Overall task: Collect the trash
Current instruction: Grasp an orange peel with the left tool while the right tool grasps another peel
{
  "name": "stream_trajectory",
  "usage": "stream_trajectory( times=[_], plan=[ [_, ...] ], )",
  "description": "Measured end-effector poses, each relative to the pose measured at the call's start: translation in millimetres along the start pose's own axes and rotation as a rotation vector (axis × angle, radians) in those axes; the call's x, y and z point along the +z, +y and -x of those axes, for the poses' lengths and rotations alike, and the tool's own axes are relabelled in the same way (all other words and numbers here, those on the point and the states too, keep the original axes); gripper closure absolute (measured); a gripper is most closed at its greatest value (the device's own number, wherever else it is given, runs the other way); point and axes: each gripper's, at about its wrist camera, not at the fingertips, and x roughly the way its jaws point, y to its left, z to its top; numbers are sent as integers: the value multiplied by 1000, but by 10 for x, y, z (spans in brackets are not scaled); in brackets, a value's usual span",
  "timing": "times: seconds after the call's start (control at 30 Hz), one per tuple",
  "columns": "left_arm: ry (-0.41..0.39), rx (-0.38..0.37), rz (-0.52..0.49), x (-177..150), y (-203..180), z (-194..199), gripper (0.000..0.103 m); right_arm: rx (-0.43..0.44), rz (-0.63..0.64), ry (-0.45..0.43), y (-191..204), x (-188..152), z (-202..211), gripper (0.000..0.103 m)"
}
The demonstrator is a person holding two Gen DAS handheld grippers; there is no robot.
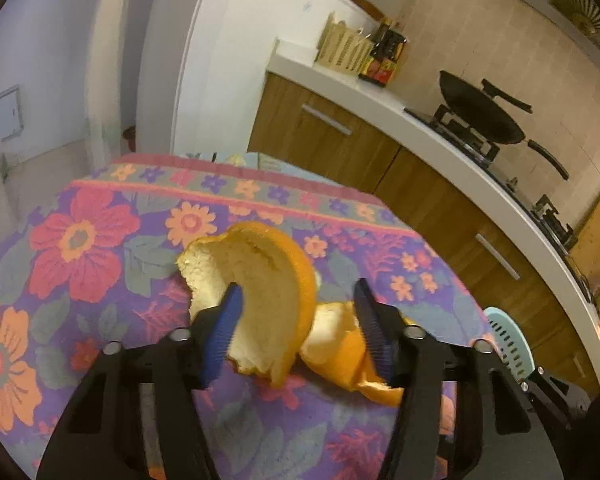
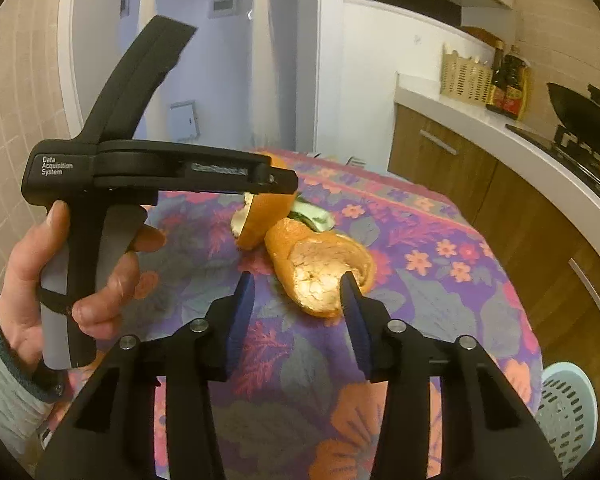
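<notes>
Two pieces of orange peel lie on the flowered tablecloth [image 1: 80, 240]. In the left wrist view my left gripper [image 1: 298, 296] is open, its jaws on either side of a large curved peel [image 1: 268, 276] standing on edge; a second peel [image 1: 340, 352] lies by the right finger. In the right wrist view my right gripper [image 2: 298, 286] is open above the cloth, its right fingertip [image 2: 350, 288] at the second peel [image 2: 320, 264]. The left gripper's body [image 2: 160, 168] reaches over the upright peel [image 2: 264, 216]. A green scrap [image 2: 314, 216] lies behind.
A pale blue perforated basket [image 2: 566, 408] stands on the floor right of the table, also showing in the left wrist view [image 1: 508, 344]. A kitchen counter [image 1: 380, 92] with wooden cabinets, a wok [image 1: 480, 112] on a stove, bottles and a woven basket runs along the right.
</notes>
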Motion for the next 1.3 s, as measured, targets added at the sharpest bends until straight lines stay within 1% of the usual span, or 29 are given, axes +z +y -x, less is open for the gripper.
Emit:
stream_trajectory(
  times=[0.07,0.1,0.13,0.17,0.2,0.27,0.3,0.33,0.37,0.47,0.53,0.63,0.73,0.77,0.83,0.93,1.0,1.1,1.23,1.3],
  plan=[
    [11,-5,20,-11,59,-59,70,4,11,11,34,7,-69,67],
    [17,-27,33,-21,98,-89,79,6,17,15,52,12,-105,68],
    [15,-53,43,-26,122,-92,85,5,22,17,63,12,-126,69],
    [7,-74,45,-34,129,-79,89,-2,32,23,86,15,-172,70],
    [-1,-77,39,-36,116,-56,94,-11,43,29,109,17,-211,72],
    [-16,-54,14,-45,69,-14,96,-23,60,40,152,18,-268,74],
    [-21,-49,7,-53,55,2,98,-29,64,49,167,25,-305,81],
    [-24,-52,8,-61,54,15,99,-40,69,57,184,28,-333,85],
    [-26,-57,10,-65,61,24,99,-52,74,66,199,29,-364,93],
    [-38,-66,23,-89,109,113,99,-45,80,58,206,15,-351,100],
    [-49,-76,29,-102,137,195,99,-30,75,37,197,19,-305,101],
    [-65,-94,37,-123,166,344,99,20,41,-6,141,50,-169,102],
    [-86,-92,27,-158,155,510,99,104,1,-62,85,126,34,102],
    [-91,-93,25,-165,154,545,99,145,-14,-91,65,166,139,102],
    [-105,-95,21,-181,150,640,99,191,-29,-135,48,233,325,102],
    [-115,-103,16,-209,137,755,99,213,-24,-169,52,279,529,102],
    [-119,-110,13,-270,121,837,99,218,-2,-181,71,246,672,102],
    [-116,-111,2,-392,95,920,99,236,54,-154,113,71,826,102],
    [-101,-113,-10,-515,52,934,99,231,151,-27,169,-337,802,102],
    [-95,-121,-6,-541,37,916,99,227,160,50,166,-525,730,102]
  ],
)
